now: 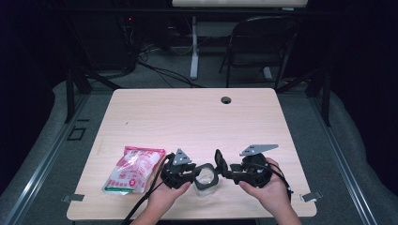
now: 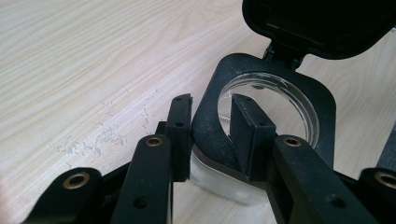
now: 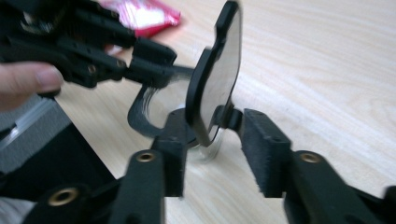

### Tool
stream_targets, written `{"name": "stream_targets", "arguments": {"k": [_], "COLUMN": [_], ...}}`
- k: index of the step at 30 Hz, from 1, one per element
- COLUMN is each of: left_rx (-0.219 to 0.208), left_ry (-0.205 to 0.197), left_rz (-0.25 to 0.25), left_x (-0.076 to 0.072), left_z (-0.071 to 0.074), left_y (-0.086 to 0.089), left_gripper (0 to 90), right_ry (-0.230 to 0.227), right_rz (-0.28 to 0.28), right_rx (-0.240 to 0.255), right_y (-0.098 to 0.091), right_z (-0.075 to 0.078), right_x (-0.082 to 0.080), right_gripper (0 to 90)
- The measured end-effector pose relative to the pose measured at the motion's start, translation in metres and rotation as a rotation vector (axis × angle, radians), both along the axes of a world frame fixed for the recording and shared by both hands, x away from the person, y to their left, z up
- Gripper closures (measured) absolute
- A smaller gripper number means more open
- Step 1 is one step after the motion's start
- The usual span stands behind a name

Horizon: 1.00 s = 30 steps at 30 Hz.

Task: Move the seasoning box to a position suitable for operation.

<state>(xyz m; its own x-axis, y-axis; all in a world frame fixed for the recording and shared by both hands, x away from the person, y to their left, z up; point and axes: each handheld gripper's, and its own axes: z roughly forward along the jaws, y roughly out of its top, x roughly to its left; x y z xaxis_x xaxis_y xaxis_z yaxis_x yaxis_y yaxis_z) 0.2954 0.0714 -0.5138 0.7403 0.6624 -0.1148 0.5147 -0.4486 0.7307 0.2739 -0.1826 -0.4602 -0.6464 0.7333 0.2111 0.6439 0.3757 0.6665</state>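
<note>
Clear plastic formed the body of the small container (image 2: 219,184), topped by a black rim. The left gripper (image 2: 212,112) clenched that rim, one finger (image 2: 180,135) outside the wall and the other inside the mouth. Its hinged black lid (image 3: 217,70) stood upright between the fingers of the right gripper (image 3: 212,140); whether those pads pressed it I could not tell. A pink packet (image 1: 133,169) lay on the wooden table (image 1: 187,117) just beyond the left gripper.

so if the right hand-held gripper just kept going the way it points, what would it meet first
Probably the raised black lid of the clear container, standing between its open jaws; the right hand-held gripper has just been closing. Beyond it sits the left hand-held gripper.
</note>
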Motion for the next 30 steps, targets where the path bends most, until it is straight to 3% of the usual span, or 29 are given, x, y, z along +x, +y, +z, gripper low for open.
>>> {"name": "stream_targets", "arguments": {"k": [2,7,19,30], "left_rx": [-0.002,-0.005,-0.007,-0.013], "left_ry": [-0.004,0.004,0.005,0.007], "left_rz": [0.0,-0.005,0.008,0.044], "left_x": [0.0,-0.002,-0.011,-0.022], "left_z": [0.0,0.001,0.002,0.004], "left_y": [0.0,0.003,0.012,0.022], "left_gripper": [69.4,69.9,70.0,68.7], "right_ry": [0.021,0.032,-0.027,-0.055], "right_rz": [0.009,-0.005,-0.052,-0.024], "right_rx": [-0.023,0.046,0.09,0.1], "right_y": [0.004,0.0,0.009,0.03], "right_z": [-0.005,-0.011,-0.018,-0.022], "right_x": [0.001,0.006,0.021,0.045], "right_gripper": [70.7,81.3,84.0,83.1]}}
